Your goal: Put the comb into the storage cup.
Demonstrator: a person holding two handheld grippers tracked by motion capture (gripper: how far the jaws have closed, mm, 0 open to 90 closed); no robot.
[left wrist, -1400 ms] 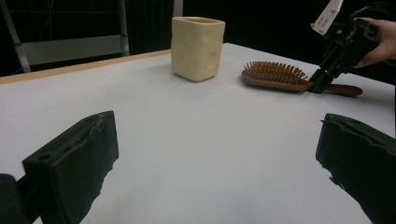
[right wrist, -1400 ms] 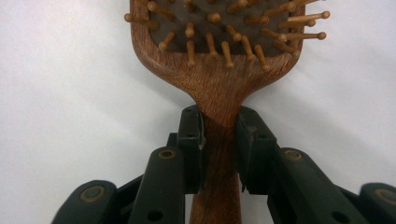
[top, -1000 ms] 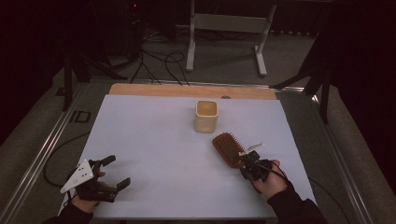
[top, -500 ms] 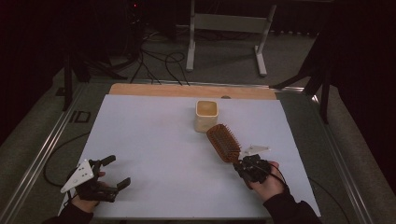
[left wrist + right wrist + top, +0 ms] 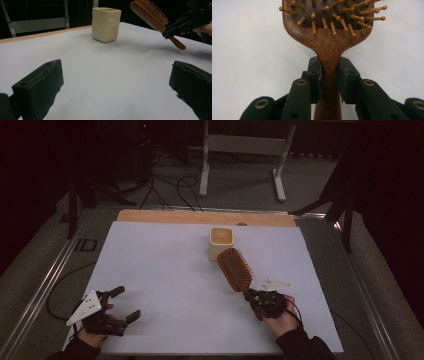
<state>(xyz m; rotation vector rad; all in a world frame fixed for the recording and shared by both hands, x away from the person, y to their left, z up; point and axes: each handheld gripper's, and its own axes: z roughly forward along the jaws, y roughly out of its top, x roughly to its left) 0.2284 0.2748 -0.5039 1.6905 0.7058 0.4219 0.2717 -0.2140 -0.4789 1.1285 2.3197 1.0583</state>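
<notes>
**Hairbrush held above the table**

Your right gripper clamps the wooden hairbrush by its handle, bristles up, lifted just beside the cream cup near the table's far edge. Your left gripper rests wide apart at the near left corner.

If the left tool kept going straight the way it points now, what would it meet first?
Probably the cup. The open left tool looks across bare table with the cup ahead, slightly left of centre. The brush, held in the right tool, sits off to the right, likely outside that line.
</notes>
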